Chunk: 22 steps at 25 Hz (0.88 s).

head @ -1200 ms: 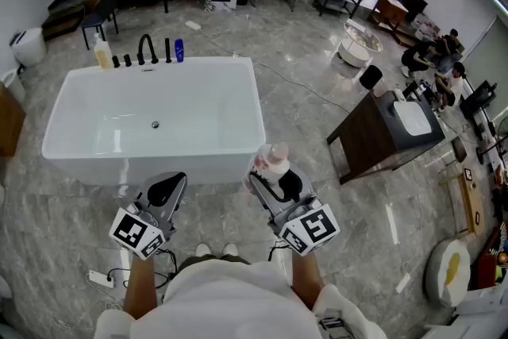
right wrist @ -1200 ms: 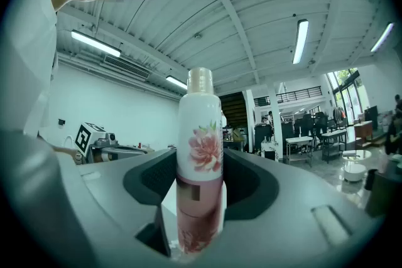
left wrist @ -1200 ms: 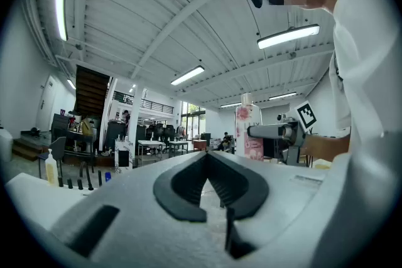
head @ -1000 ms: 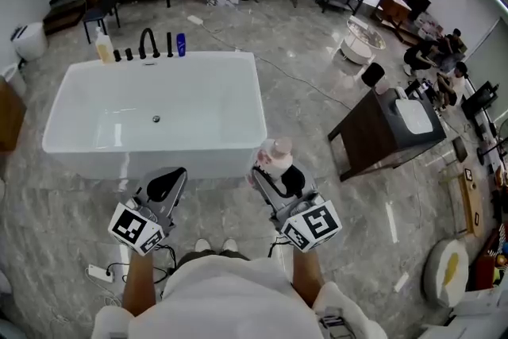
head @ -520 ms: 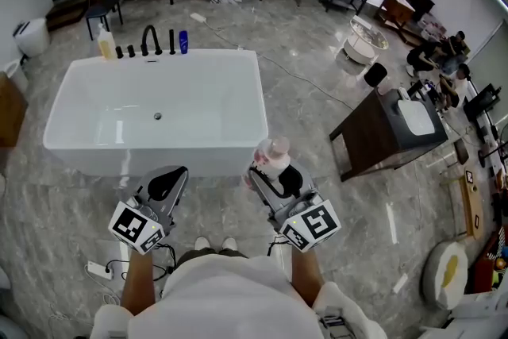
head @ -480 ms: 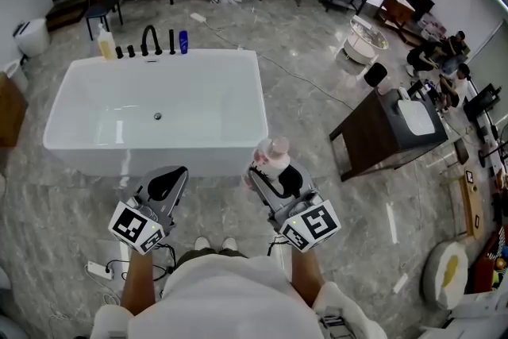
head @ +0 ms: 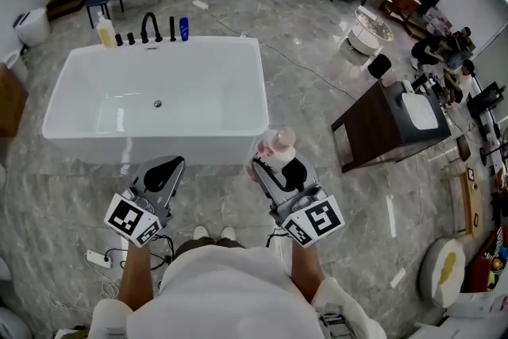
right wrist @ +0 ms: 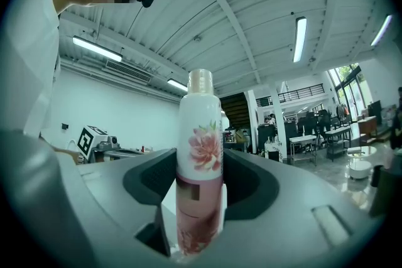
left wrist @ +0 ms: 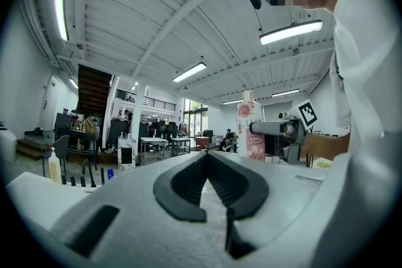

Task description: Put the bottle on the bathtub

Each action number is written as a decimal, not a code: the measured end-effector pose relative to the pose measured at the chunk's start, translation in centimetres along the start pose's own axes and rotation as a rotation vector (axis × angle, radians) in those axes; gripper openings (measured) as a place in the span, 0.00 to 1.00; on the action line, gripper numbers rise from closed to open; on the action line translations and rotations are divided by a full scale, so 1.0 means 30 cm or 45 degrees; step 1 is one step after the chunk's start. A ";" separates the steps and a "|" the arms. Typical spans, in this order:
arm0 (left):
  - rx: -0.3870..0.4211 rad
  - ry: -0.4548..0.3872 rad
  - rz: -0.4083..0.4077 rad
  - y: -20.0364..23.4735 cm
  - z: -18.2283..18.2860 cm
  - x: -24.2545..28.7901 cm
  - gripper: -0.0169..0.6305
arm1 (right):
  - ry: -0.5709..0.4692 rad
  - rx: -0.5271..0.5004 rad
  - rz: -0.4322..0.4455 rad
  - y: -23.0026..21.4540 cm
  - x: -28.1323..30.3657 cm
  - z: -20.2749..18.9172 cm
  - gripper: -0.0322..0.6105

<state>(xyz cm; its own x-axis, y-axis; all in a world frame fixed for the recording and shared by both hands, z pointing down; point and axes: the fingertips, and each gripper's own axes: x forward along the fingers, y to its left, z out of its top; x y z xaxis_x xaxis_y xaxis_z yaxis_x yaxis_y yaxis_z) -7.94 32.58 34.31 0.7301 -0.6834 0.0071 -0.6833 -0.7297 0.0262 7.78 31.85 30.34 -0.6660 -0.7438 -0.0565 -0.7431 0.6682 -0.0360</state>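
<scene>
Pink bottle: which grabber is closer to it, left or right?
Right. The right gripper is shut on the bottle, holding it upright. The left gripper is shut with nothing in it, off to the bottle's left and apart from it.

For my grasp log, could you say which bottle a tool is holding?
The pink floral bottle, in the right tool; the yellow bottle and blue bottle stand at the far end of the bathtub.

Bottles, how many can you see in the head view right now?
3. A floral bottle is clamped in the right hand-held gripper; a yellowish bottle and a small blue bottle stand by the bathtub's far rim. The cluttered background may hide more.
</scene>
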 end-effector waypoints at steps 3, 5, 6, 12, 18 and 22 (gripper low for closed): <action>-0.003 0.011 0.003 -0.008 -0.005 0.017 0.03 | -0.002 0.013 0.002 -0.016 -0.009 -0.004 0.42; -0.002 0.016 0.002 -0.014 -0.008 0.035 0.03 | -0.005 0.017 0.002 -0.035 -0.015 -0.007 0.42; 0.000 0.017 0.003 -0.013 -0.010 0.048 0.03 | -0.008 0.018 0.002 -0.049 -0.016 -0.008 0.42; 0.015 0.027 0.012 -0.007 -0.034 0.139 0.03 | -0.039 0.052 0.022 -0.133 -0.013 -0.027 0.42; 0.010 0.036 0.033 0.033 -0.055 0.221 0.03 | -0.036 0.074 0.043 -0.221 0.032 -0.057 0.42; -0.003 0.033 0.043 0.091 -0.062 0.267 0.03 | -0.041 0.079 0.041 -0.277 0.079 -0.061 0.42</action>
<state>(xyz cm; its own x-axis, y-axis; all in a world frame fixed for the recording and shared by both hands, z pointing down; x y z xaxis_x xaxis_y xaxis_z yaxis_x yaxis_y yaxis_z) -3.95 25.15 36.31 0.7065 -0.7069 0.0343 -0.7077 -0.7059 0.0277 12.24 24.51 32.33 -0.6862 -0.7218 -0.0904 -0.7155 0.6921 -0.0950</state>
